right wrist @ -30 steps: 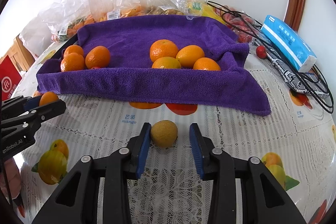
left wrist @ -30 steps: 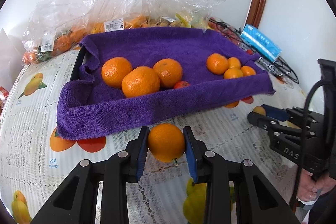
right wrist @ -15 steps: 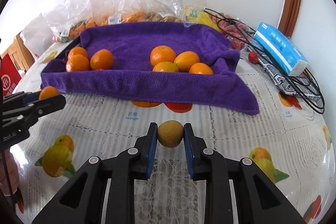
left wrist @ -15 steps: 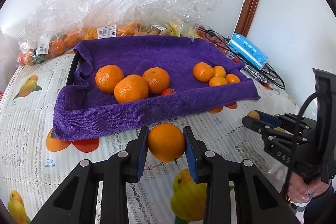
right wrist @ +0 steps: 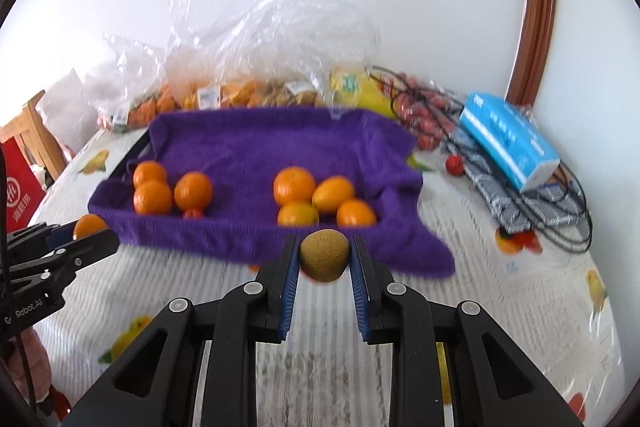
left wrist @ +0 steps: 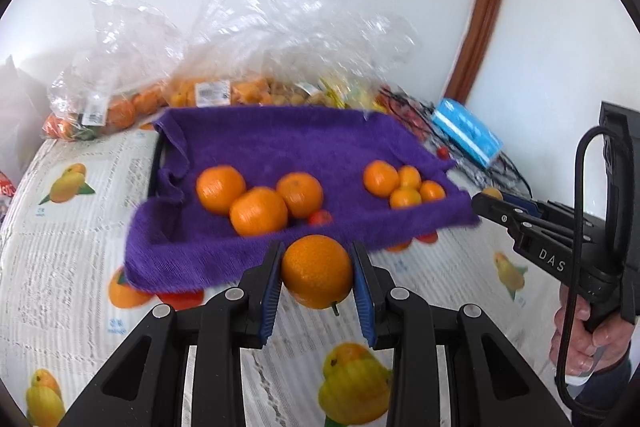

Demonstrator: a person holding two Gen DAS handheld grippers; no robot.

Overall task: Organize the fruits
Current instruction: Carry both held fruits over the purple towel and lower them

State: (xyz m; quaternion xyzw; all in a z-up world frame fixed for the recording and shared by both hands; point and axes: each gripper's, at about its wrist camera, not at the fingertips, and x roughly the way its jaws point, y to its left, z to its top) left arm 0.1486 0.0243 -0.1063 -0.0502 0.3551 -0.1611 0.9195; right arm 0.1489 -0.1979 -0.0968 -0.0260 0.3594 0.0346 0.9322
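Left gripper point(left wrist: 317, 269) is clamped on a big orange point(left wrist: 317, 270), blue pads pressing both sides, little stem poking out underneath; it's held up off the tabletop point(left wrist: 60, 259), just in front of the near edge of the purple towel point(left wrist: 280, 143); right gripper point(right wrist: 324, 259) is squeezed tight on a small brownish-yellow fruit point(right wrist: 324, 255) with a rough skin, can't tell exactly what kind; that one's also in the air, right at the towel's front edge.

Towel is draped over a dark tray point(left wrist: 154, 167), only a bit of the rim shows at the left; inside it there are 2 groups; 3 large oranges point(left wrist: 258, 211) bunched together on the left with a small red fruit point(left wrist: 320, 217) tucked beside them; 4 smaller oranges point(left wrist: 404, 183) clustered on the right, well apart from the big ones.

Behind the tray sit crumpled clear plastic bags point(left wrist: 256, 39) with more orange fruit and barcode labels; off to the right a blue pack point(right wrist: 508, 143) lies on a tangle of black cables point(right wrist: 560, 211), with a lone red fruit point(right wrist: 455, 163) near it; tablecloth is white lace with printed mangoes and oranges.

From the left wrist view you can see a person's hand point(left wrist: 588, 331) wrapped round the other gripper's handle; both shots are a bit blurry.
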